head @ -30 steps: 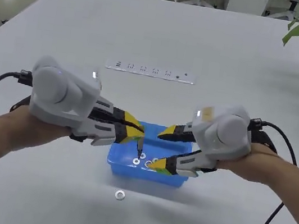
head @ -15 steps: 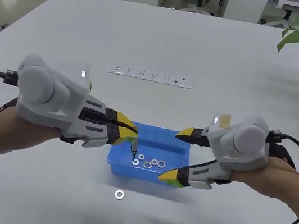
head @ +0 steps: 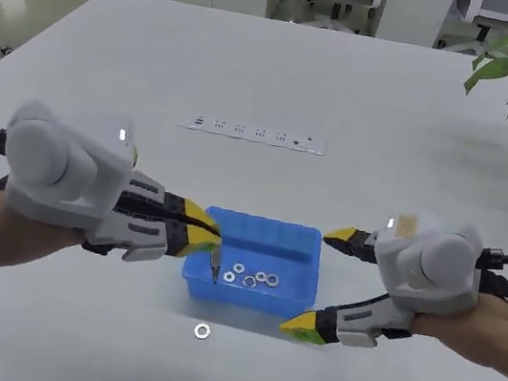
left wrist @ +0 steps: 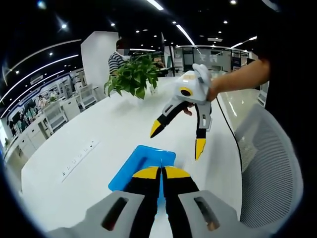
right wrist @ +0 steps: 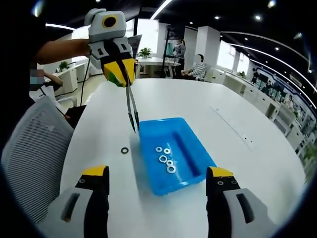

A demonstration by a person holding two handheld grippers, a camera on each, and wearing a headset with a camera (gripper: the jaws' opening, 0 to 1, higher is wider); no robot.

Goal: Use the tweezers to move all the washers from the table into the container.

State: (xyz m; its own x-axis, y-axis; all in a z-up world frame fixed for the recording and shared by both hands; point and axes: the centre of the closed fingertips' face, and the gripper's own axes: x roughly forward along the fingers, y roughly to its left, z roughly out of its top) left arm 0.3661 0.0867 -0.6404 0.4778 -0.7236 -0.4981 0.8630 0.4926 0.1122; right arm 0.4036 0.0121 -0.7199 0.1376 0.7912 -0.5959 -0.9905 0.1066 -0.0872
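Blue plastic container (head: 265, 241) sits on the white tabletop (head: 270, 87) in the head view. Five washers (head: 250, 275) lie inside it, and a lone washer (head: 202, 331) rests on the tabletop just in front. The left hand-held gripper (head: 207, 231) pinches the tweezers (head: 214, 266), whose tips point down at the container's left edge. The right hand-held gripper (head: 315, 280) is spread wide and holds nothing, at the container's right side.

From the left gripper view, its own jaws are pressed together above the container. The right one hangs opposite with jaws apart, in front of a potted plant (left wrist: 133, 74).

From the right gripper view, its own jaws stand wide on either side of the container. The tweezers' tips hang just beside the rim, near the lone washer.
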